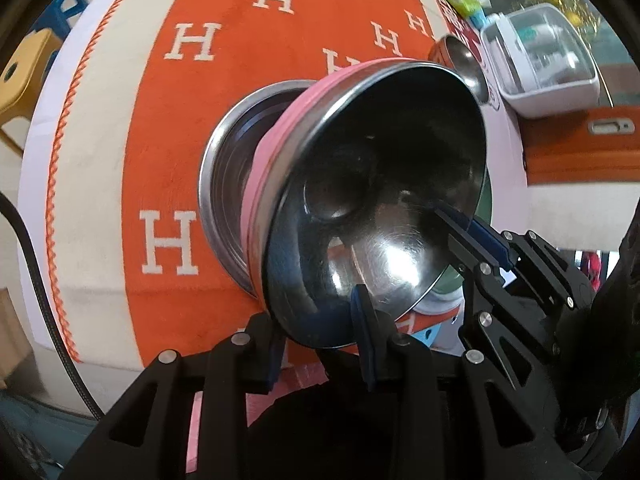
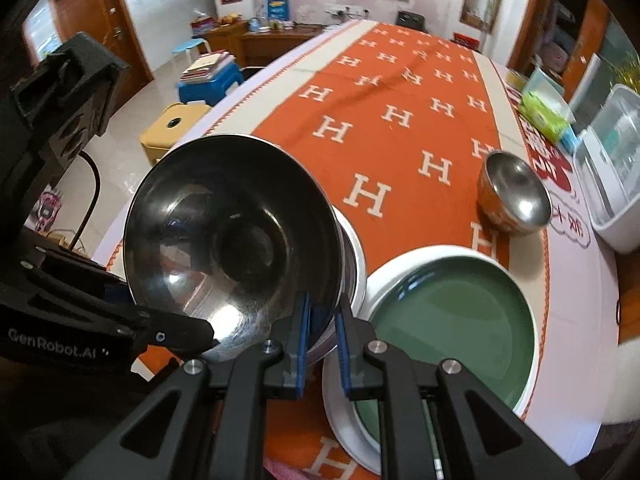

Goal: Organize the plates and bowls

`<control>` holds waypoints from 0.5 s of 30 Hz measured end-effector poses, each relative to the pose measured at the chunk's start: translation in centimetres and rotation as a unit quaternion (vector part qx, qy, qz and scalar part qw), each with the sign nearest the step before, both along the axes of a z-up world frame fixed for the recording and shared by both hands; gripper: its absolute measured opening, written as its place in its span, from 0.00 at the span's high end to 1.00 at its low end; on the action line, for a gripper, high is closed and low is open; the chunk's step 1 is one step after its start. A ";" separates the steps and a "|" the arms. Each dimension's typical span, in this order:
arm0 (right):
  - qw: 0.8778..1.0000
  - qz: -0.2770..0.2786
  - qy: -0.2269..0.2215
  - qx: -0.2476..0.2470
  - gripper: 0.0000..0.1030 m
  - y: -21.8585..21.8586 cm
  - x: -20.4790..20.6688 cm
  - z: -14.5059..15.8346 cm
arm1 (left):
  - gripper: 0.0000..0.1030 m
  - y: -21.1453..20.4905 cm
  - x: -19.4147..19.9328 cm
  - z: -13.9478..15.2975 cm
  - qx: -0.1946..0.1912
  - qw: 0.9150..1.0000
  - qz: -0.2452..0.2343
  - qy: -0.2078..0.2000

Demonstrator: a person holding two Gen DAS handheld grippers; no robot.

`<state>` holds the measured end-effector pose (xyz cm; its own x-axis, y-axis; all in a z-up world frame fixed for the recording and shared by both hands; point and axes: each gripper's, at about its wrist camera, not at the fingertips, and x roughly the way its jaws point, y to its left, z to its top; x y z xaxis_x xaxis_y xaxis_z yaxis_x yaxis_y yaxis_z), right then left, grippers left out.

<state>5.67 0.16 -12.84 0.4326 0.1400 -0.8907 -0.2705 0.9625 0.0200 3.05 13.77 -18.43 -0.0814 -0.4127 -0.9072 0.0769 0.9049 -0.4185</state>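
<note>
Both grippers pinching one steel bowl over the stack

The left gripper (image 1: 320, 336) and right gripper (image 2: 322, 320) are each clamping the rim of the pink-sided steel bowl (image 1: 372, 200), tilted. The steel bowl stack (image 1: 224, 184) is lying at ten o'clock beyond the left fingers; the green plate (image 2: 452, 320) is sitting at two o'clock of the right.

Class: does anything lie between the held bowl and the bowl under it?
Nothing visible does. The held bowl, pinched at its rim by the left gripper and right gripper, tilts over the lower bowl; the green plate sits aside.
</note>
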 end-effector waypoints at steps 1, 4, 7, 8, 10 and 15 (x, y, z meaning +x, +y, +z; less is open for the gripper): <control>1.000 -0.006 0.002 -0.001 0.88 0.1 0.1 -0.1 | 0.73 0.0 0.1 -0.1 0.002 1.000 -0.007 0.000; 1.000 -0.026 0.009 -0.005 0.88 0.3 0.1 -0.5 | 0.73 -0.1 0.7 -0.3 0.005 1.000 -0.026 0.003; 0.999 -0.043 0.018 -0.004 0.87 0.5 0.2 -0.8 | 0.72 -1.1 1.4 -0.5 0.016 0.999 -0.044 0.001; 0.999 -0.047 0.019 -0.004 0.87 0.5 0.2 -0.9 | 0.71 -1.2 1.6 -0.5 0.022 0.998 -0.051 -0.001; 0.998 -0.056 0.021 -0.003 0.87 0.6 0.2 -1.0 | 0.71 -1.3 1.9 -0.6 0.026 0.998 -0.061 -0.003; 0.997 -0.070 0.032 -0.001 0.87 1.0 0.1 -1.5 | 0.71 -0.9 1.7 -1.0 0.030 0.997 -0.075 -0.006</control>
